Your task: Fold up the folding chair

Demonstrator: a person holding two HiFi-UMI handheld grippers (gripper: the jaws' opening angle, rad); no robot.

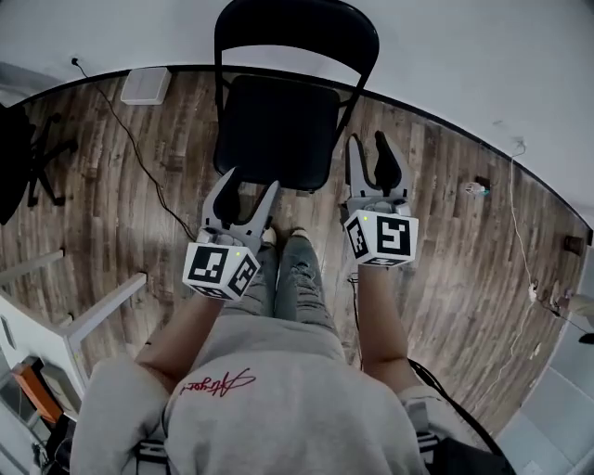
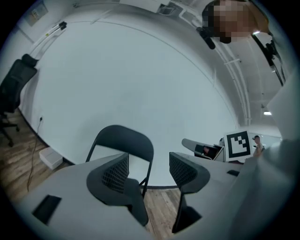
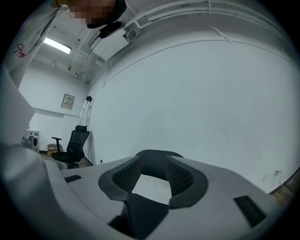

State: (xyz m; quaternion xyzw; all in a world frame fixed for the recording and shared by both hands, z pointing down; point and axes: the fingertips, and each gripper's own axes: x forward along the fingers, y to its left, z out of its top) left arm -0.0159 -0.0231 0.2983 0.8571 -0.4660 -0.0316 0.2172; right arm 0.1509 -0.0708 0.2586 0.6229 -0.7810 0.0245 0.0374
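The black folding chair (image 1: 278, 130) stands unfolded against the white wall, its seat facing me and its curved backrest (image 1: 297, 28) above. My left gripper (image 1: 251, 183) is open just in front of the seat's near left corner, with nothing between its fingers. My right gripper (image 1: 368, 144) is open beside the seat's right edge, also holding nothing. In the left gripper view the chair's backrest (image 2: 123, 140) shows beyond the open left gripper (image 2: 149, 171). In the right gripper view the backrest top (image 3: 152, 161) appears between the spread jaws of the right gripper (image 3: 153, 176).
A black office chair (image 1: 28, 158) stands at the far left, also seen in the right gripper view (image 3: 75, 143). A white box (image 1: 146, 85) and a cable (image 1: 139, 158) lie on the wood floor near the wall. A white frame (image 1: 93, 311) is at my left.
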